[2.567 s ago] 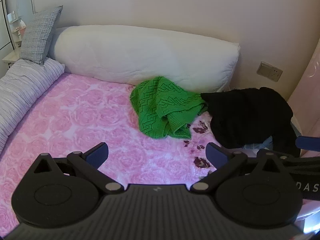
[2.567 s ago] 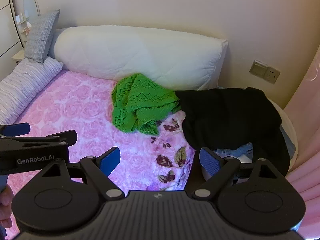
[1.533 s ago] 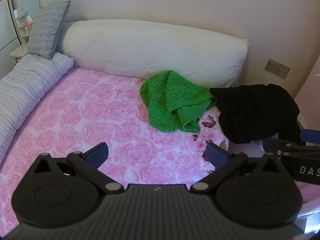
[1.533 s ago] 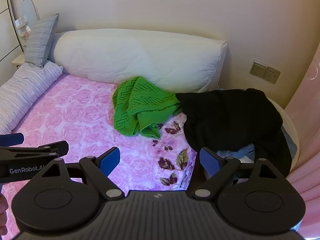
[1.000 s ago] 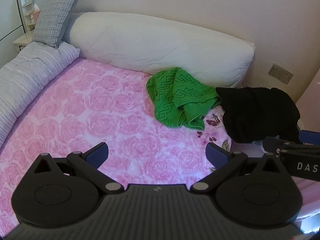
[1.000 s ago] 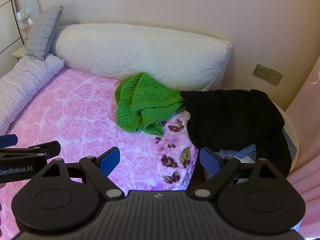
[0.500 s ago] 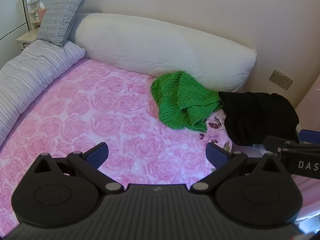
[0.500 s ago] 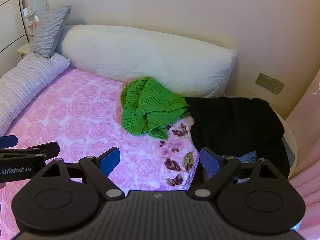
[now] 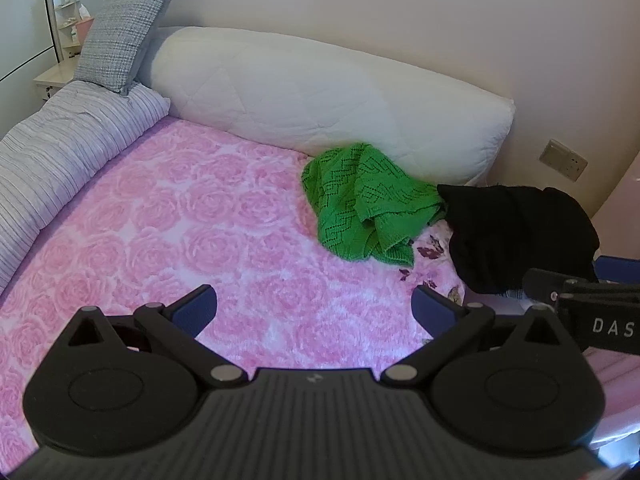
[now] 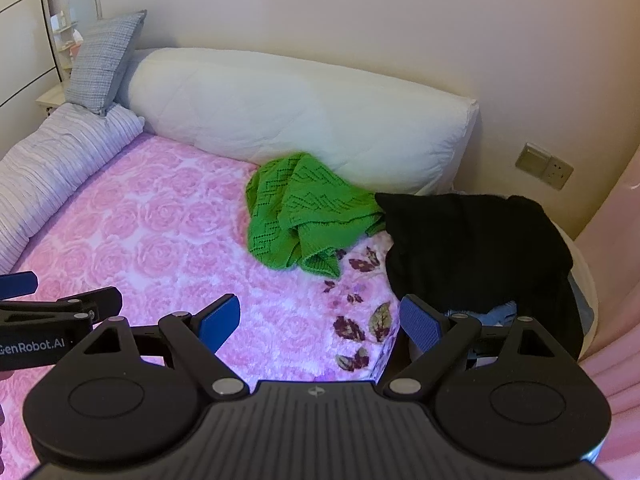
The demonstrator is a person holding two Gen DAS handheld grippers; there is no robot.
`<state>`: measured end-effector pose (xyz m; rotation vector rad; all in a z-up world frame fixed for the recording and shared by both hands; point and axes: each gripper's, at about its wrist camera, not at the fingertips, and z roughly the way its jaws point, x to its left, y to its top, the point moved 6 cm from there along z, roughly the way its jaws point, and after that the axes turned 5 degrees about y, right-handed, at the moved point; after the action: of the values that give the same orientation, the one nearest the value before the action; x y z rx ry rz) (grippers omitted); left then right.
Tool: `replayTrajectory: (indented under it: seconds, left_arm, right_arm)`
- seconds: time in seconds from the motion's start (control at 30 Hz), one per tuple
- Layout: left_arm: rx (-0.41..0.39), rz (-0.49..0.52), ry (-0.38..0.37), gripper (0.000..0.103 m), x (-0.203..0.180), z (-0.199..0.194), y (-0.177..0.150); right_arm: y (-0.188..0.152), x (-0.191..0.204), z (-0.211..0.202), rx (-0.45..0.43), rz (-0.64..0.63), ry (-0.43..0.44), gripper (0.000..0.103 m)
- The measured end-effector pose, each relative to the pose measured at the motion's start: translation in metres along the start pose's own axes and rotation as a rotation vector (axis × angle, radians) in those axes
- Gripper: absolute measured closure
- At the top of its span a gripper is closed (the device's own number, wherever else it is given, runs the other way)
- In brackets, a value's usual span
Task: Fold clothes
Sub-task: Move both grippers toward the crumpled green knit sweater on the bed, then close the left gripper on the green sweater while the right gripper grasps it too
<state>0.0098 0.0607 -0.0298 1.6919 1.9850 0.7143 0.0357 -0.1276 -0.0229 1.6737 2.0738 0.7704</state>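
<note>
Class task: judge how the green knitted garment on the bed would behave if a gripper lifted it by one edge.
The green knitted garment lies crumpled in soft folds, so it would probably droop and unfurl. Its open lacy knit suggests it is light, likely stretchy, and could snag on a fingertip.

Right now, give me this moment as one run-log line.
phase: approach | left gripper: open, empty | right gripper: open, empty | green knit: crumpled on bed, untouched | black garment: heaped beside it, edges meeting

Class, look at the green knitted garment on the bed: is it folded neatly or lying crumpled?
Crumpled. The green knitted garment lies in a loose bunched heap with uneven overlapping folds, beside the black garment; neither tool touches it.
</note>
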Motion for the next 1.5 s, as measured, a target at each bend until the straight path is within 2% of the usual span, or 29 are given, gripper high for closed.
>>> replayTrajectory:
  seconds: [0.3,0.53,0.83,1.0,1.07,1.23,1.33,1.5]
  left_arm:
    - [0.027,0.005,0.022,0.001,-0.016,0.028,0.016]
    - [0.067,0.009,0.015,0.001,-0.042,0.072,0.034]
    - [0.147,0.034,-0.014,0.002,-0.082,0.171,0.049]
    - [0.207,0.030,-0.026,0.015,-0.088,0.235,0.049]
    - [0.239,0.024,-0.034,0.027,-0.087,0.263,0.048]
    - [0.295,0.009,-0.064,0.038,-0.086,0.331,0.050]
    - [0.310,0.010,-0.080,0.038,-0.085,0.364,0.053]
    - [0.299,0.029,-0.085,0.036,-0.081,0.405,0.064]
  right_arm:
    - [0.014,-0.017,0.026,0.015,0.015,0.026,0.014]
    - [0.029,-0.046,0.068,0.049,0.033,0.058,0.014]
    - [0.045,-0.102,0.147,0.116,0.078,0.097,0.014]
    - [0.047,-0.129,0.205,0.182,0.135,0.136,0.015]
    - [0.048,-0.136,0.232,0.217,0.167,0.160,0.022]
    - [0.051,-0.145,0.296,0.280,0.229,0.205,0.032]
    - [0.053,-0.147,0.332,0.303,0.274,0.233,0.036]
    - [0.063,-0.151,0.383,0.292,0.406,0.263,0.036]
